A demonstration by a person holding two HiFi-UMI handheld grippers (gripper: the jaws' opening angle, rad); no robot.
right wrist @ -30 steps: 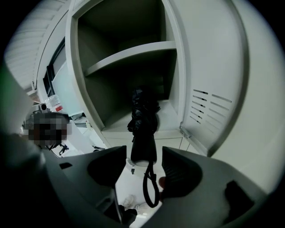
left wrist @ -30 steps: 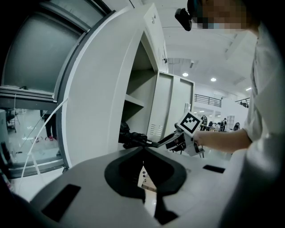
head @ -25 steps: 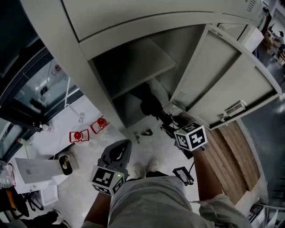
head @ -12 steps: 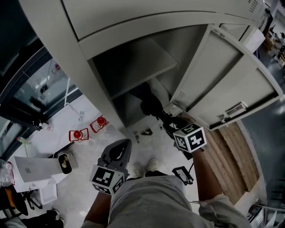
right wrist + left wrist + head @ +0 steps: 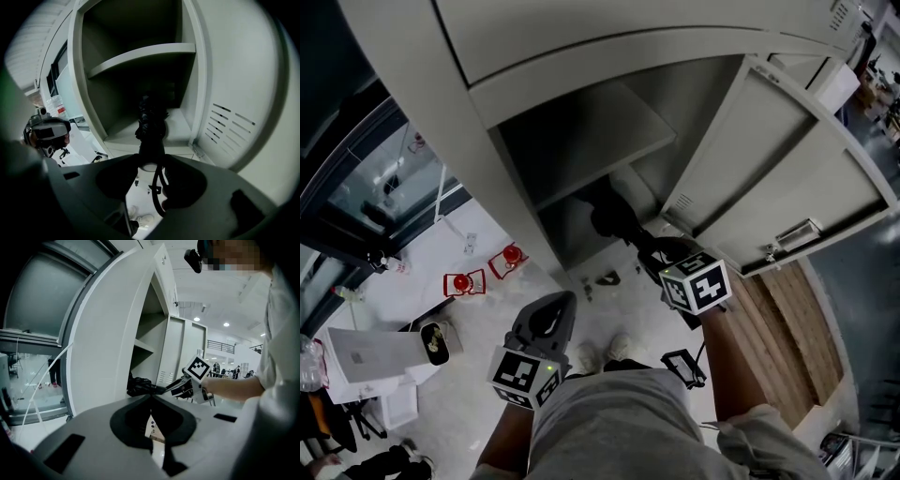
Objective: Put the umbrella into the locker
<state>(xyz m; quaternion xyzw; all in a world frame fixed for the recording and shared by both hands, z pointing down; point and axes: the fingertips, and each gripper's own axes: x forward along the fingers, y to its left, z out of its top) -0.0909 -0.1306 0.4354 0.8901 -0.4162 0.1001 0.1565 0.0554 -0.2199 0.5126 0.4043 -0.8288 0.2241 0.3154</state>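
Note:
A folded black umbrella points into the lower compartment of the grey locker, its canopy end over the compartment floor under the shelf. My right gripper is shut on the umbrella's handle end, its jaws having just been closing round it. In the right gripper view the umbrella stands straight out from the right gripper, and its wrist strap hangs down between the jaws. My left gripper hangs low in front of the locker, shut and holding nothing. The left gripper view shows the left gripper, the umbrella and the right gripper.
The locker door stands swung open to the right of my right hand. Two red objects and a white box lie on the pale floor at left. Wooden boards lie at right. A small black object lies by the person's shoes.
My right gripper and the umbrella have edged slightly up and left, toward the locker opening. The left gripper has stayed where it was.

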